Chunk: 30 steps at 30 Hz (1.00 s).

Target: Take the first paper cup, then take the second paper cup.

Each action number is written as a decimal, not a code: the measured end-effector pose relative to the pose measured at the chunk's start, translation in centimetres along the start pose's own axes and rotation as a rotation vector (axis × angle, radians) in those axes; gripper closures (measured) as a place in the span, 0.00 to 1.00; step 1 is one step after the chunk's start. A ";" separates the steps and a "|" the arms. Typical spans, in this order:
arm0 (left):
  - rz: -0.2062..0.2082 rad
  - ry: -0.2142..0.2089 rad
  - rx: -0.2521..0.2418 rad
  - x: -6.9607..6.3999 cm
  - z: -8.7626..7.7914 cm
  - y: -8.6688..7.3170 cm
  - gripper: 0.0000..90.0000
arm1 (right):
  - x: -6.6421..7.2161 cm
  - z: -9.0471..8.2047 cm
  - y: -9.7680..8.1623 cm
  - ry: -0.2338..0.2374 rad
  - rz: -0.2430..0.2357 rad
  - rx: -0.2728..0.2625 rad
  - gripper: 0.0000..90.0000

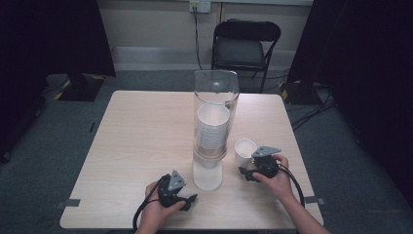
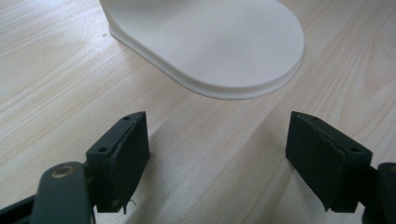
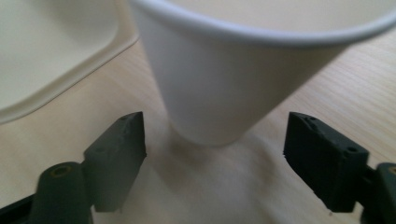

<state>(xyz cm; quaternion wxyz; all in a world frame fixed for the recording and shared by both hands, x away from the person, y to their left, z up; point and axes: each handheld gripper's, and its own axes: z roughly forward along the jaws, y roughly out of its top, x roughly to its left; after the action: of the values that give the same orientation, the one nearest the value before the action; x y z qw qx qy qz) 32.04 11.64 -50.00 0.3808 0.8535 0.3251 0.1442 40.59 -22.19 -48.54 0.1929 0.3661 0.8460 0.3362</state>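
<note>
One white paper cup [image 3: 219,79] stands upright on the surface just ahead of the right gripper [image 3: 215,154]'s wide-open, empty fingers, looking light and easily crushed, best pinched gently at mid-wall, while the left gripper [image 2: 217,158] gapes empty too.

Paper cup [image 3: 224,70]: rim cut off by the top edge in the right gripper view, surface blurred. Dispenser base [image 2: 210,42]: cropped by the top edge in the left gripper view. Lowest cups of the stack [image 1: 212,129] obscured behind the dispenser collar in the high view. Both forearms cut off at the bottom edge.
</note>
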 end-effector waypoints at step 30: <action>-0.013 0.004 0.014 -0.4 0.3 0.1 0.14 | 2.4 -3.0 -4.7 0.115 -0.015 -0.039 0.19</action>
<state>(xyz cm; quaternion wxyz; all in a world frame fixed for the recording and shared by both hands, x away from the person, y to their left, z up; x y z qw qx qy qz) 31.96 11.13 -50.11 0.3751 0.8538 0.3324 0.1413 34.96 -24.05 -49.99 0.1536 0.3361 0.8516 0.3717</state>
